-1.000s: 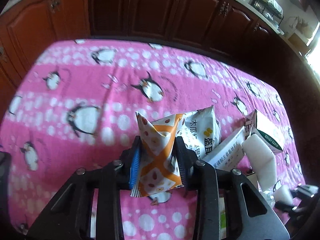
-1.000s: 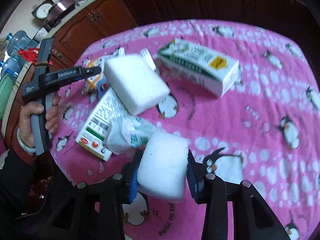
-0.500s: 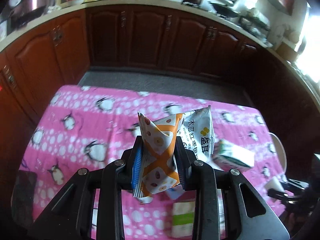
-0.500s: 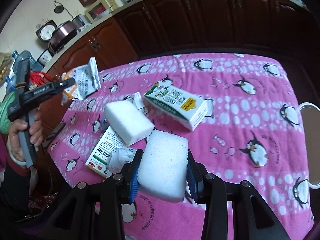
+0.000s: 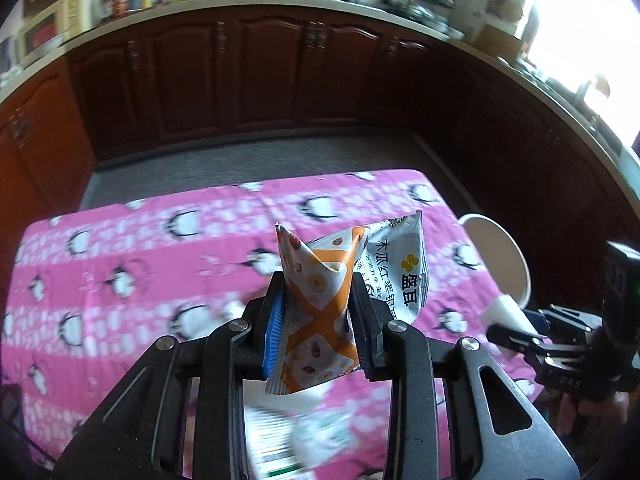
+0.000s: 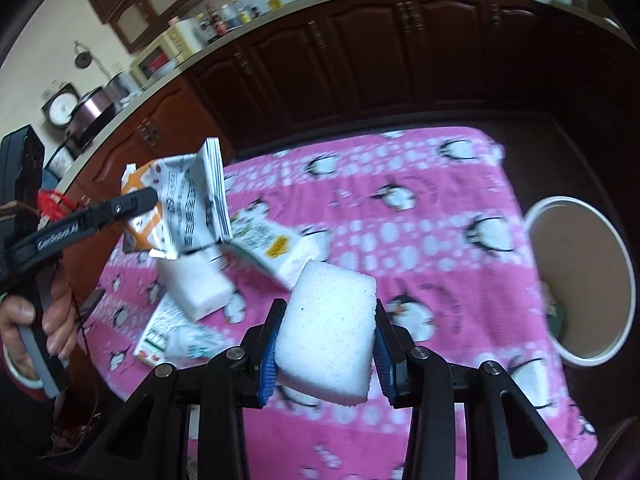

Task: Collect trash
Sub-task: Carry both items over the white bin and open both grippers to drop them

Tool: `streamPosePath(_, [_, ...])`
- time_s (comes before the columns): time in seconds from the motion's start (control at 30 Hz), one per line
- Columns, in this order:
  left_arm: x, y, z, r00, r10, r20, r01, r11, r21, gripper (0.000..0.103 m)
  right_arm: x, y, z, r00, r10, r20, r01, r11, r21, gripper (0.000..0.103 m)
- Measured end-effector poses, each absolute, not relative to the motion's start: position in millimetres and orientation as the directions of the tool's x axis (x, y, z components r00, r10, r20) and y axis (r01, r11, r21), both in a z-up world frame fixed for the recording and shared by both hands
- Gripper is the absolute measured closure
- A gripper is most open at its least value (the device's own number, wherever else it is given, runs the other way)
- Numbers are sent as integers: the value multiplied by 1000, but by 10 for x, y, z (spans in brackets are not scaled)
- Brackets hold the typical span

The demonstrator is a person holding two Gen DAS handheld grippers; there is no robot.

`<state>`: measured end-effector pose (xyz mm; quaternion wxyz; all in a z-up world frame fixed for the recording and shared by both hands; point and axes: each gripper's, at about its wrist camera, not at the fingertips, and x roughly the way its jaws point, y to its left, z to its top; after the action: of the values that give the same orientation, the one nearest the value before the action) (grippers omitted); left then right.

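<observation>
My left gripper [image 5: 318, 292] is shut on an orange-and-white snack wrapper [image 5: 320, 316], with a white wrapper with printed characters [image 5: 400, 272] pinched behind it; both hang in the air above the pink penguin tablecloth [image 5: 140, 264]. In the right wrist view the same left gripper [image 6: 150, 196] and its wrappers [image 6: 188, 204] appear at the left, held by a hand [image 6: 56, 320]. My right gripper [image 6: 326, 312] is shut on a white foam block [image 6: 328, 328], lifted above the table. A white round bin [image 6: 584, 284] stands beside the table's right edge.
On the cloth lie another white foam block [image 6: 196, 284], a green-and-white carton [image 6: 272, 248], a flat printed box [image 6: 160, 328] and a crumpled wrapper [image 6: 192, 344]. Dark wooden cabinets [image 6: 400, 52] and a cluttered counter run behind the table.
Both grippers have risen and drawn back from the table with their loads still gripped. The white bin has come into view at the right of the table.
</observation>
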<state>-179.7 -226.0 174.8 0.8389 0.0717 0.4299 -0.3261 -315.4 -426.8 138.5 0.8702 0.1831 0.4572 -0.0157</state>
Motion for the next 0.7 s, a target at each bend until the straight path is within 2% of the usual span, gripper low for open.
streamPosePath(0.4, [-2110, -3460, 1714, 345, -530, -775, 730, 670, -134, 75, -3461, -5302, 1377, 586, -23, -810, 391, 883, 258, 64])
streamPosePath(0.7, [-2263, -4324, 1528, 292, -532, -795, 777, 616, -127, 75, -3679, -6063, 1046, 507, -105, -856, 532, 819, 215, 64])
